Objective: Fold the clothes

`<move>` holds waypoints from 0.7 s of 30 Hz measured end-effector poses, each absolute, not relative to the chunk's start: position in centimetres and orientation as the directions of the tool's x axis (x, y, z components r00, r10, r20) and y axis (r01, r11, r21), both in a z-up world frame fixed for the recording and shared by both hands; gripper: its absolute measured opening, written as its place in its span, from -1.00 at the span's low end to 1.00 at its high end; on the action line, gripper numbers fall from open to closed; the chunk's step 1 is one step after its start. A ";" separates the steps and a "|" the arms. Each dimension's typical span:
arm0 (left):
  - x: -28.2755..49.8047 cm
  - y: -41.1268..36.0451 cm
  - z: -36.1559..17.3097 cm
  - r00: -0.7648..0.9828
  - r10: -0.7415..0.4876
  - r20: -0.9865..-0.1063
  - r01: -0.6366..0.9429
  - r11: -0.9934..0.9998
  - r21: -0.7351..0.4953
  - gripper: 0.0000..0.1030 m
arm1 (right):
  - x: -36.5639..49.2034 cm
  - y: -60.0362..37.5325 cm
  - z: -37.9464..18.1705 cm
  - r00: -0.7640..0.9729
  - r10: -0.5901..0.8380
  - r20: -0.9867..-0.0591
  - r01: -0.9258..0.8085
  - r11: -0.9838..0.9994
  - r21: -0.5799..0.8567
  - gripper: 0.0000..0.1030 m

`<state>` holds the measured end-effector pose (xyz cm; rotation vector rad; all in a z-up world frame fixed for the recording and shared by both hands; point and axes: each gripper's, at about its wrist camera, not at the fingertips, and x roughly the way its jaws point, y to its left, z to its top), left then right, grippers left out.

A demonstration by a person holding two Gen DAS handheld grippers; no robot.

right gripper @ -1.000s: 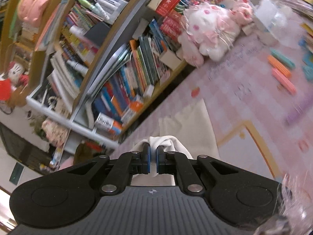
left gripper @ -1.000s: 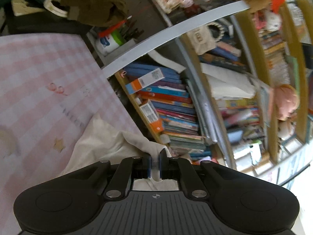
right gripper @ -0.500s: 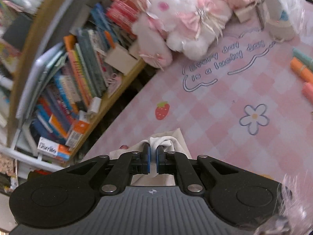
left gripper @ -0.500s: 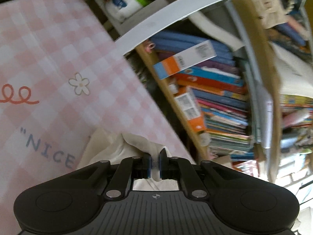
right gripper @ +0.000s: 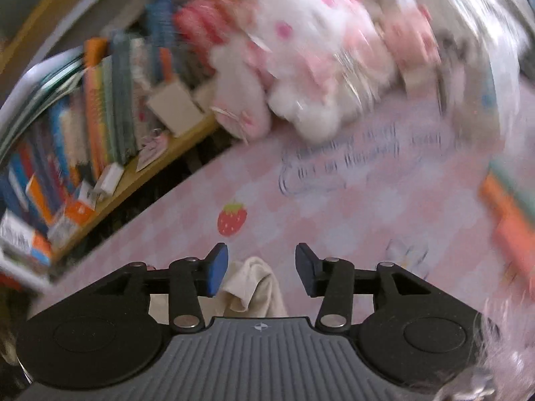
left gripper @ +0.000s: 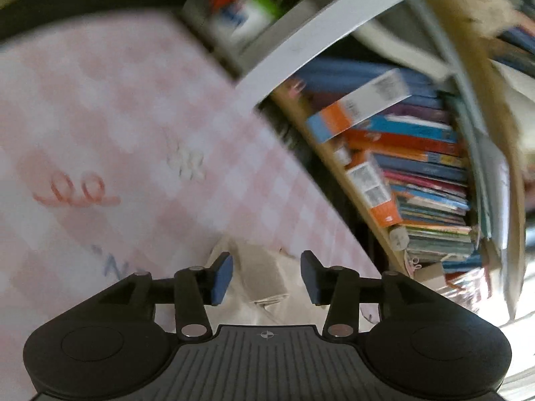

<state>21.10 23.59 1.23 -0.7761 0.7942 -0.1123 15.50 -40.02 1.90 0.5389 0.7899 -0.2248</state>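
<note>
A pink-and-white checked table fills the left of the left wrist view, printed with a red curl at 9 o'clock and blurred blue lettering lower down. Past its edge, from 1 to 4 o'clock, a wooden bookshelf holds stacked books. In the right wrist view the same checked table carries a strawberry print, looped dark writing, a white-and-pink plush toy at 12 o'clock and orange markers at 3 o'clock; books stand at 9 to 10 o'clock.

The left gripper is opening, its blue-padded fingers parted around a folded cream cloth lying on the table, no pad pressing it. The right gripper is opening likewise, with a bunched corner of the cream cloth between its fingers, apparently loose.

Both views are motion-blurred, so the writing is unreadable. The gripper bodies hide most of the cloth.
</note>
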 end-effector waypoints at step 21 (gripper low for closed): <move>18.0 -1.4 -1.1 0.597 -0.266 -0.757 0.382 0.924 -0.024 -0.44 | 14.9 -24.1 -2.4 0.618 0.044 -0.785 -0.123 0.992 -0.042 -0.07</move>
